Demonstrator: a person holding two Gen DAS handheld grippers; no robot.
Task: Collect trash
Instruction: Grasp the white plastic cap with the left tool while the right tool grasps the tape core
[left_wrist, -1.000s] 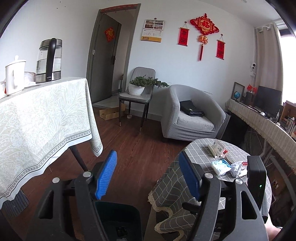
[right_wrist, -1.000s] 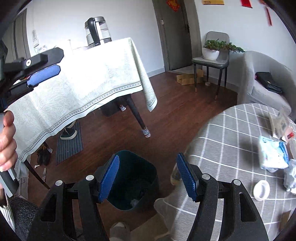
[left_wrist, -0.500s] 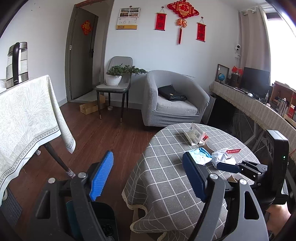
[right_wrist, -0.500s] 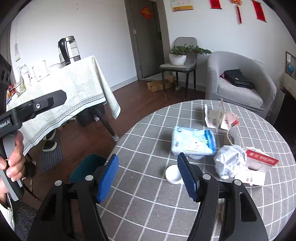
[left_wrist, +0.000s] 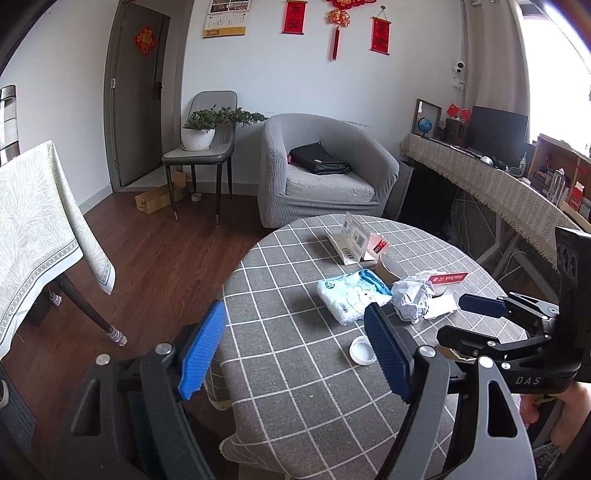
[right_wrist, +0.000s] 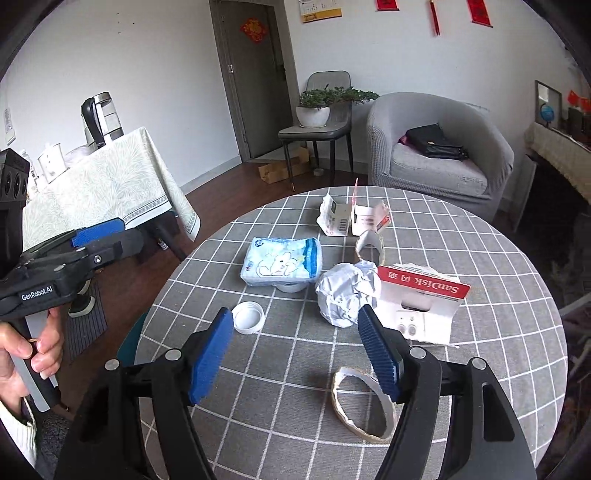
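Over the round table (right_wrist: 498, 317), both grippers are hovering with jaws spread wide, gripping nothing: right gripper (right_wrist: 295, 354) above the crumpled paper (right_wrist: 345, 291), cap (right_wrist: 248, 316) and cardboard ring (right_wrist: 364, 402); left gripper (left_wrist: 295, 354) beside it.

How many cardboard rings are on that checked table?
2. One ring lies flat at the near edge, just ahead of the right claw. The other ring stands tilted behind the crumpled paper, near the torn boxes. More may be hidden.

Paper ball (right_wrist: 345, 291) between tissue pack (right_wrist: 282, 262), card (right_wrist: 424, 306)
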